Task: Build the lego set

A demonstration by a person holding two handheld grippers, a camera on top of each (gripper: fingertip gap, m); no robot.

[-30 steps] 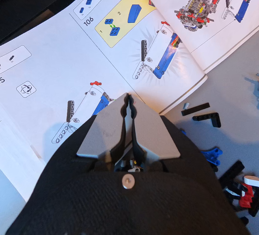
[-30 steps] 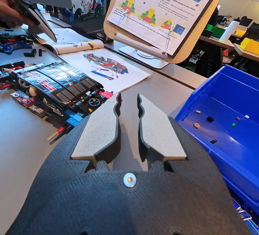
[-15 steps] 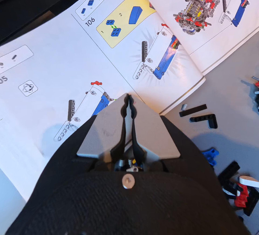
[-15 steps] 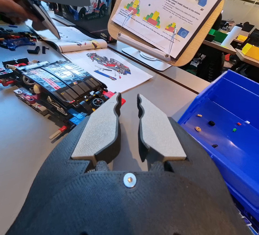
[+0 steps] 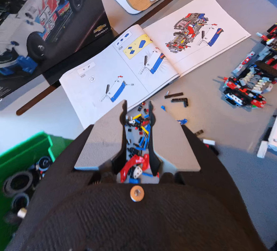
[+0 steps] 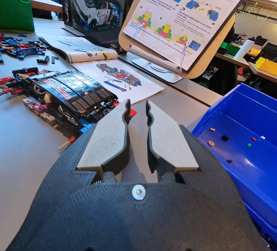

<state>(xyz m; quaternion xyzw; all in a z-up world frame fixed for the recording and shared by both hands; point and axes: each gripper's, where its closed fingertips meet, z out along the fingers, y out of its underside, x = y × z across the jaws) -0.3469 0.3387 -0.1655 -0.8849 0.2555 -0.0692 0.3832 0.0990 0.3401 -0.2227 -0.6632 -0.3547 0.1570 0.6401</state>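
1. Since before, the left gripper (image 5: 137, 104) had lifted off the open white instruction booklet (image 5: 104, 79) and parted (nothing held) above scattered small loose bricks (image 5: 139, 125).
2. The right gripper (image 6: 138, 104), fingers apart, hovered beside the black part-built car (image 6: 72, 92).

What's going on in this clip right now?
A person is building a lego car with a handheld tool in each hand. The left tool is open and empty above a pile of loose pieces beside the open instruction booklet. The right tool is open and empty too, above the table near the partly built car, with a blue bin of a few small parts to its right. Nothing is gripped at this moment.
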